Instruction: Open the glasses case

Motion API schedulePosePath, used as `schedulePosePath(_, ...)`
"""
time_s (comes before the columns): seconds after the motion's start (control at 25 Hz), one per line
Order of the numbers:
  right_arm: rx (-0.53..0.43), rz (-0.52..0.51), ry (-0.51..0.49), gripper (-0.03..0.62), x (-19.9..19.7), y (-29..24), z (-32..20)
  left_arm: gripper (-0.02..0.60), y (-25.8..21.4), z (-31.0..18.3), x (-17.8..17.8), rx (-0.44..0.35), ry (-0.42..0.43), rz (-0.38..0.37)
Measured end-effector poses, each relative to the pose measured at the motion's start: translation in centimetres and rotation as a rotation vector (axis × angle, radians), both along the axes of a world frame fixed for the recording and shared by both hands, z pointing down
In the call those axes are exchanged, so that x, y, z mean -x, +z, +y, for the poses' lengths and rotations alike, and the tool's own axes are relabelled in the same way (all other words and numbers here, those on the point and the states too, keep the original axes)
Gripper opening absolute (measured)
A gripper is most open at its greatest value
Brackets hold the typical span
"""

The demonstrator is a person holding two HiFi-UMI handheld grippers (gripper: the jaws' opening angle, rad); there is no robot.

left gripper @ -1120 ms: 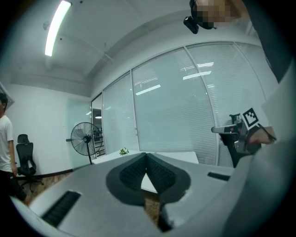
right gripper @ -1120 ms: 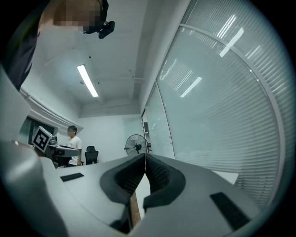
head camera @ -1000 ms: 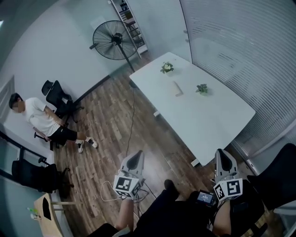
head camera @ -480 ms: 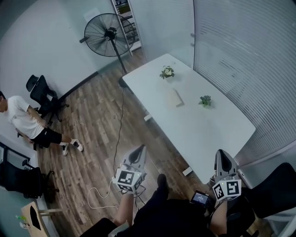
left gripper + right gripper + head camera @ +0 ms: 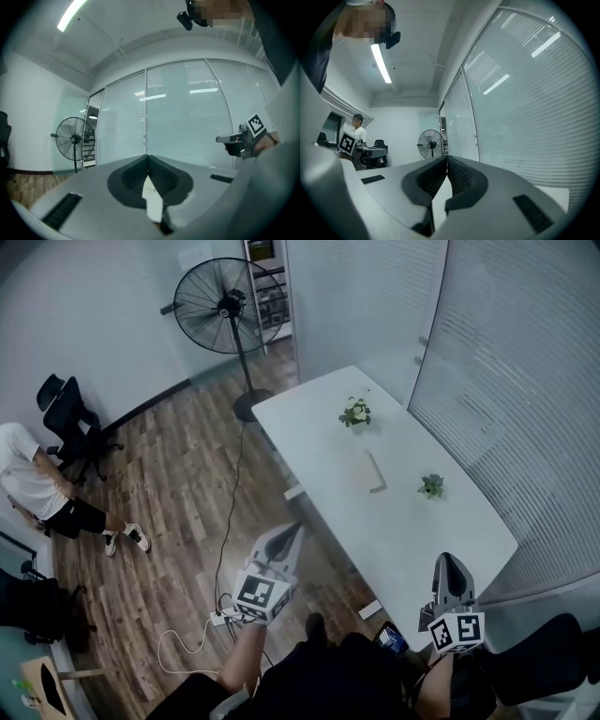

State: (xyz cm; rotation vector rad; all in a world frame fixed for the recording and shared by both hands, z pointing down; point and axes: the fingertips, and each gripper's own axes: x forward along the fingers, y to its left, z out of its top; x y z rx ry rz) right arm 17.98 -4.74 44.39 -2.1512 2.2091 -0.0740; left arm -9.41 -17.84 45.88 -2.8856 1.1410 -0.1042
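Glasses case (image 5: 376,471) lies on the worktop (image 5: 314,418); left gripper (image 5: 294,528) at its eight o'clock, right gripper (image 5: 448,561) at five; both pairs of fingers closed, empty.

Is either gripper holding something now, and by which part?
Nothing is held: the left gripper and the right gripper are both shut, with empty jaws.
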Motion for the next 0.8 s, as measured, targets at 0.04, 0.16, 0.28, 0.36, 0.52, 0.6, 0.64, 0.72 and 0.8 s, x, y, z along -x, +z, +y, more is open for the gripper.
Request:
schedulePosePath(0.04,0.005,-0.002,-0.005,0.017,0.0,0.3,-0.7,-0.008,0.5,-0.4,-0.1,0.021,-0.003,-0.005)
schedulePosePath(0.16,0.025,-0.009,-0.012,0.017,-0.6,1.2,-2.7,-0.008,1.0,-1.4,-0.8,0.069,-0.007,-0.025)
schedulePosePath(0.28,0.053,-0.005,-0.036,0.017,-2.0,2.1,-4.3,-0.008,0.9,-1.2,-2.0,0.069,-0.002,-0.036)
schedulePosePath(0.36,0.058,-0.005,-0.048,0.017,-2.5,3.1,-5.1,-0.008,0.9,-1.2,-2.4,0.056,0.004,-0.058)
schedulePosePath(0.52,0.048,-0.028,-0.048,0.017,-2.6,4.2,-6.5,-0.008,0.8,-2.4,-2.1,0.046,-0.021,-0.063)
schedulePosePath(0.6,0.034,-0.036,-0.055,0.017,-2.3,4.3,-7.0,-0.008,0.9,-2.5,-1.8,0.051,-0.034,-0.056)
schedulePosePath(0.64,0.028,-0.038,-0.057,0.017,-2.2,4.3,-7.4,-0.008,0.9,-2.6,-1.7,0.055,-0.042,-0.053)
schedulePosePath(0.72,0.018,-0.040,-0.069,0.017,-1.9,4.3,-8.1,-0.008,1.0,-2.7,-1.6,0.061,-0.053,-0.047)
schedulePosePath(0.8,0.010,-0.049,-0.097,0.139,-1.5,4.5,-9.1,-0.008,1.0,-2.8,-1.7,0.061,-0.054,-0.049)
